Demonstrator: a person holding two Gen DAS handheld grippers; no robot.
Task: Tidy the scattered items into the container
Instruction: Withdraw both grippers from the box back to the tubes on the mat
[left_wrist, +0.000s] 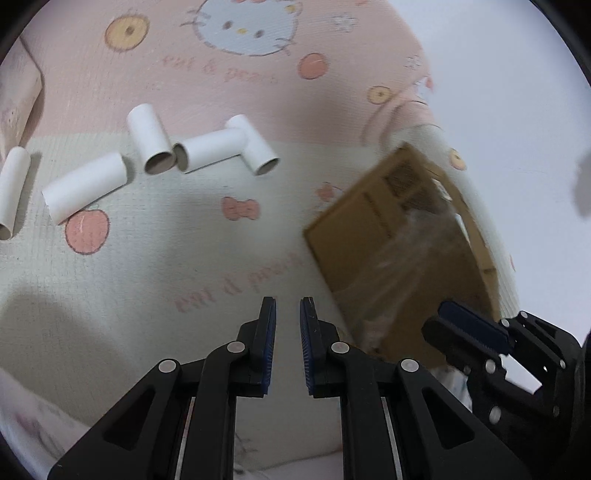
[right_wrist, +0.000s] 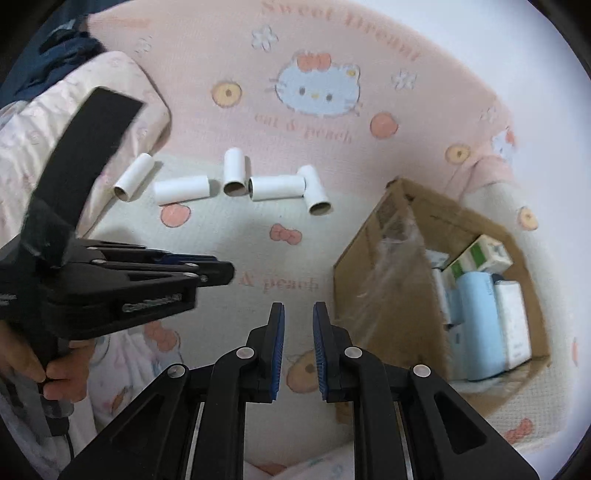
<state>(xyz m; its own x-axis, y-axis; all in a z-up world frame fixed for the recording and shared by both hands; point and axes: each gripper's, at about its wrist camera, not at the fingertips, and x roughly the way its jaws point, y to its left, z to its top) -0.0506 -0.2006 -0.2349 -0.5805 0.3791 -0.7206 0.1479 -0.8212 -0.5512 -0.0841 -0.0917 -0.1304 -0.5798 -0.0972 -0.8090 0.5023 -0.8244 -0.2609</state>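
Several white cardboard tubes (left_wrist: 151, 144) (right_wrist: 233, 171) lie in a loose row on the cartoon-print mat, ahead of both grippers and apart from them. An open cardboard box (left_wrist: 388, 236) (right_wrist: 369, 258) with clear tape on its side stands to the right. It holds a light-blue item (right_wrist: 476, 325), a green-and-white carton (right_wrist: 476, 258) and a white box (right_wrist: 513, 325). My left gripper (left_wrist: 288, 299) (right_wrist: 225, 271) hovers over the mat, shut and empty. My right gripper (right_wrist: 298, 304) (left_wrist: 439, 314) is just left of the box, also shut with nothing in it.
A pink and cream quilt (right_wrist: 55, 122) is bunched at the left, with dark blue cloth (right_wrist: 66, 40) behind it. A person's hand (right_wrist: 59, 369) grips the left tool's handle. Bare mat (right_wrist: 229, 240) lies between the tubes and the grippers.
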